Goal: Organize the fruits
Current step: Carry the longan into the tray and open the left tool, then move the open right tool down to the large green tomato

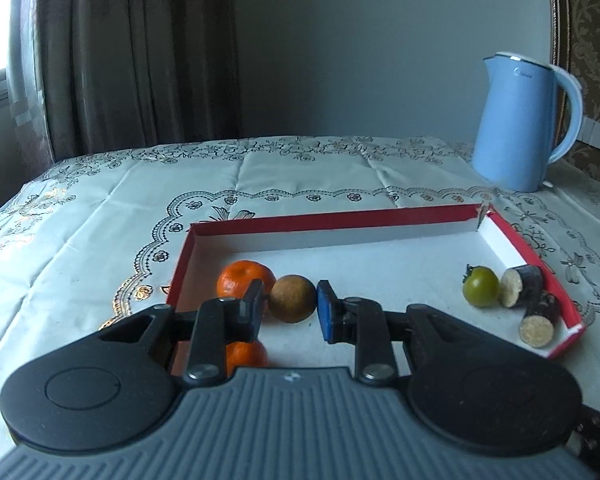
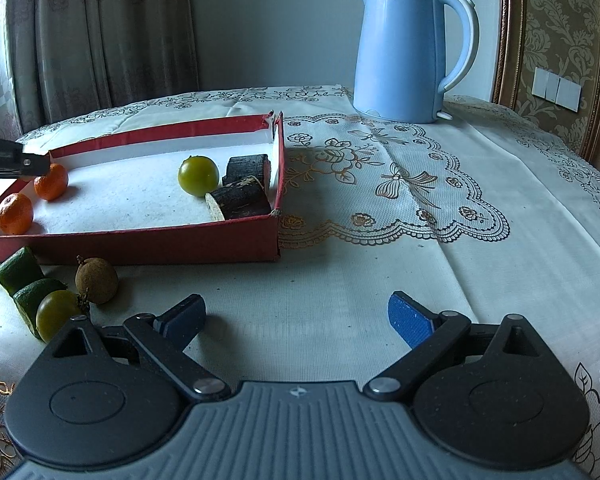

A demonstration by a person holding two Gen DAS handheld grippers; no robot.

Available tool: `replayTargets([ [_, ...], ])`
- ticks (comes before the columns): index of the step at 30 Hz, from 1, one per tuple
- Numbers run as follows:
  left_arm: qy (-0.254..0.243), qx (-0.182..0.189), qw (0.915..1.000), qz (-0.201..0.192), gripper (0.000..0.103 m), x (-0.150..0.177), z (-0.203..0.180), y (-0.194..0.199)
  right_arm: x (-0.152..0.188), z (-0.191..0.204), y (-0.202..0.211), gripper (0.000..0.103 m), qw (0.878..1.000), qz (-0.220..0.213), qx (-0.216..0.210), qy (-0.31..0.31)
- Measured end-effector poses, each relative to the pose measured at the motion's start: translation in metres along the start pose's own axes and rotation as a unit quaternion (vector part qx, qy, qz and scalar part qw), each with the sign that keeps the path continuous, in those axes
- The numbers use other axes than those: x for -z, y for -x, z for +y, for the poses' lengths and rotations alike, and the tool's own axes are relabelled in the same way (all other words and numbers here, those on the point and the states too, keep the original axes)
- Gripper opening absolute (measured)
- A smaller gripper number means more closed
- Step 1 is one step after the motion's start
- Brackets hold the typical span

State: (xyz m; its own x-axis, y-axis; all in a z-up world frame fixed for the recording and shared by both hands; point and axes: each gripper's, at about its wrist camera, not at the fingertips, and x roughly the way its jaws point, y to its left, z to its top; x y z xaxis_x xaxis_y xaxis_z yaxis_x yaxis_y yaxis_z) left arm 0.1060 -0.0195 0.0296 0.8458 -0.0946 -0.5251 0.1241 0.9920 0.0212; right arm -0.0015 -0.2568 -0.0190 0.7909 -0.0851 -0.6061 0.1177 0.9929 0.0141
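Note:
My left gripper (image 1: 291,309) is shut on a brown round fruit (image 1: 292,298), held just over the white floor of the red box (image 1: 340,220). Two oranges (image 1: 240,280) (image 1: 246,354) lie in the box's left end, partly hidden behind the left finger. A green tomato (image 1: 481,291) and two dark cane pieces (image 1: 522,284) sit at its right end. My right gripper (image 2: 296,320) stands open over bare tablecloth in front of the box (image 2: 140,236), with nothing between its fingers. To its left, outside the box, lie another brown fruit (image 2: 97,280), a green tomato (image 2: 58,314) and two green chunks (image 2: 18,270).
A light blue kettle (image 2: 404,52) stands at the back right of the table, beyond the box. The embroidered tablecloth (image 2: 420,220) spreads to the right of the box. Curtains hang behind the table on the left.

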Motion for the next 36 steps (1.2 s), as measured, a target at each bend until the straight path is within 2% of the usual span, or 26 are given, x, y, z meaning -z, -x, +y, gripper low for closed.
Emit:
replayTargets([
  [11, -0.002, -0.005, 0.9997, 0.022, 0.025, -0.001, -0.008, -0.033, 0.0, 0.0, 0.0, 0.099, 1.0, 0.0, 0.0, 0.0],
  [15, -0.015, -0.014, 0.9997, 0.015, 0.027, 0.001, -0.013, -0.036, 0.0, 0.0, 0.0, 0.099, 1.0, 0.0, 0.0, 0.0],
  [20, -0.018, -0.008, 0.9997, 0.012, 0.044, 0.003, -0.013, -0.032, 0.0, 0.0, 0.0, 0.1, 1.0, 0.0, 0.0, 0.0],
  [22, -0.017, -0.011, 0.9998, 0.008, 0.063, 0.003, -0.012, -0.027, 0.0, 0.0, 0.0, 0.1, 1.0, 0.001, 0.0, 0.0],
  [24, -0.016, -0.02, 0.9997, -0.008, 0.071, 0.005, -0.009, -0.017, 0.0, 0.0, 0.0, 0.1, 1.0, 0.0, 0.0, -0.001],
  [29, -0.001, -0.023, 0.9992, -0.033, 0.077, 0.011, 0.005, 0.014, 0.0, 0.0, -0.001, 0.1, 1.0, 0.001, 0.0, -0.001],
  [36, 0.011, -0.03, 0.9989, -0.035, 0.086, 0.042, 0.028, 0.057, 0.0, 0.0, -0.001, 0.1, 1.0, 0.001, 0.0, -0.001],
])
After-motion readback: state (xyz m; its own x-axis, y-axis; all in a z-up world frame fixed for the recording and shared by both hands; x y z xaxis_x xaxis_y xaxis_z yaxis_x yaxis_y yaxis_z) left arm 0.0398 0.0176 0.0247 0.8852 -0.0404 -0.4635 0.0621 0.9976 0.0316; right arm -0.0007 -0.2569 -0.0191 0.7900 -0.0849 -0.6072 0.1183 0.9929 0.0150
